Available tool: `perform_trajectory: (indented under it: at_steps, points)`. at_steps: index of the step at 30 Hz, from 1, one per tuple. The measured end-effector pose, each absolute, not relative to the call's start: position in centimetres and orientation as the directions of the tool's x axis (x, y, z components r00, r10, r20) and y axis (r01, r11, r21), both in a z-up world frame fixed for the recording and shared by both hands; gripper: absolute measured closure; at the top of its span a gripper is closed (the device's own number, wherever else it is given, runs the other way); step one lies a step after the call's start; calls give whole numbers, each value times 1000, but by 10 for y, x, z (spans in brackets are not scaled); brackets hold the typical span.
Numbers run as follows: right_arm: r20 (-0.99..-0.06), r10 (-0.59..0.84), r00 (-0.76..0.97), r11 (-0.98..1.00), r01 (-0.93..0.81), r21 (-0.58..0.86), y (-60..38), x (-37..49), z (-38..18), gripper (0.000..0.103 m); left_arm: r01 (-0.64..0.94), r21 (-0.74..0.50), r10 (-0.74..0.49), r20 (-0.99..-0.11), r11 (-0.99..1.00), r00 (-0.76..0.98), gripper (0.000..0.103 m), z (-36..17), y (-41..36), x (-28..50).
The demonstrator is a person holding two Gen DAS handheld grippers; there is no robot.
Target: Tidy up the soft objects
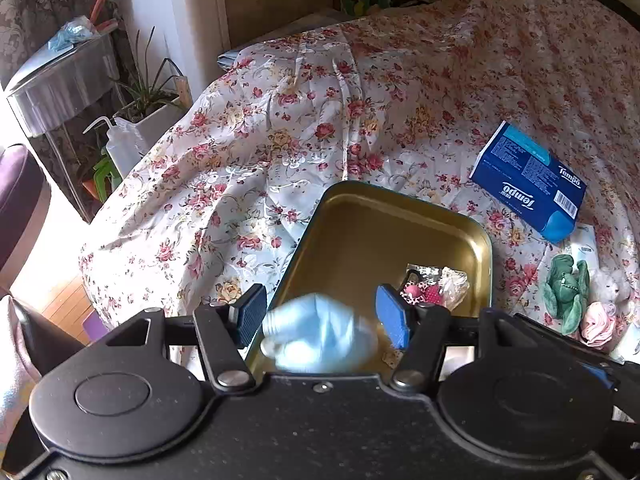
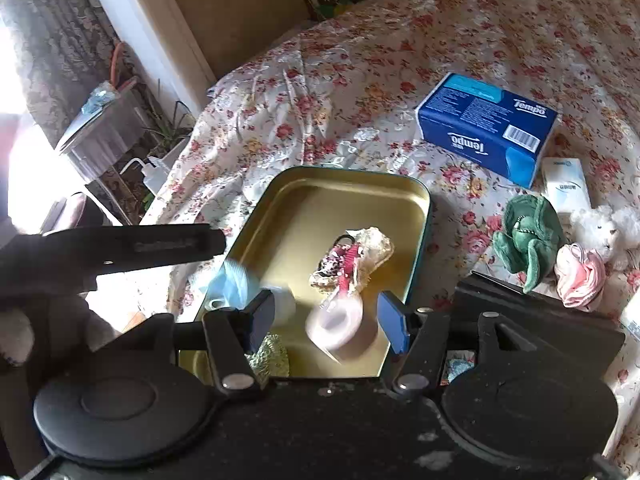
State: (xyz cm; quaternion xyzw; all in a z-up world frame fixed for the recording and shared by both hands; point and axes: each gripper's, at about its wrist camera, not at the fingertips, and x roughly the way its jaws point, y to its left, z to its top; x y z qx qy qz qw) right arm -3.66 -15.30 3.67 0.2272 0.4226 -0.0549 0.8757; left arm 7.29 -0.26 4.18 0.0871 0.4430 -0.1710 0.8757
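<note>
A gold metal tin (image 1: 360,240) lies open on the floral bedspread; it also shows in the right wrist view (image 2: 320,208). My left gripper (image 1: 320,314) is open above its near end, and a blurred pale blue soft item (image 1: 316,340) is between the fingers, not gripped. My right gripper (image 2: 326,318) is open over the tin, with a blurred pink roll (image 2: 340,330) between its fingers, loose. A bag of hair ties (image 2: 352,260) lies in the tin. The blue item (image 2: 232,284) shows under the left gripper's body.
A blue Tempo tissue pack (image 2: 484,128) lies beyond the tin. A green plush (image 2: 528,236), a white plush (image 2: 604,228), a pink soft item (image 2: 580,276) and a white box (image 2: 566,190) lie to the right. A plant, squeeze bottle and metal stand are left of the bed.
</note>
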Motion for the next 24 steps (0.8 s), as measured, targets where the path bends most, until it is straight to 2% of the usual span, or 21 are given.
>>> perform_trajectory:
  at_steps: [15, 24]
  points:
    - [-811, -13, 584, 886, 382, 261, -170, -67, 26, 44, 407, 7, -228, -818, 914, 527, 40, 41, -4, 67]
    - [-825, -122, 551, 840, 500, 209, -210, -100, 17, 40, 466, 9, -260, -820, 885, 509, 39, 43, -15, 54]
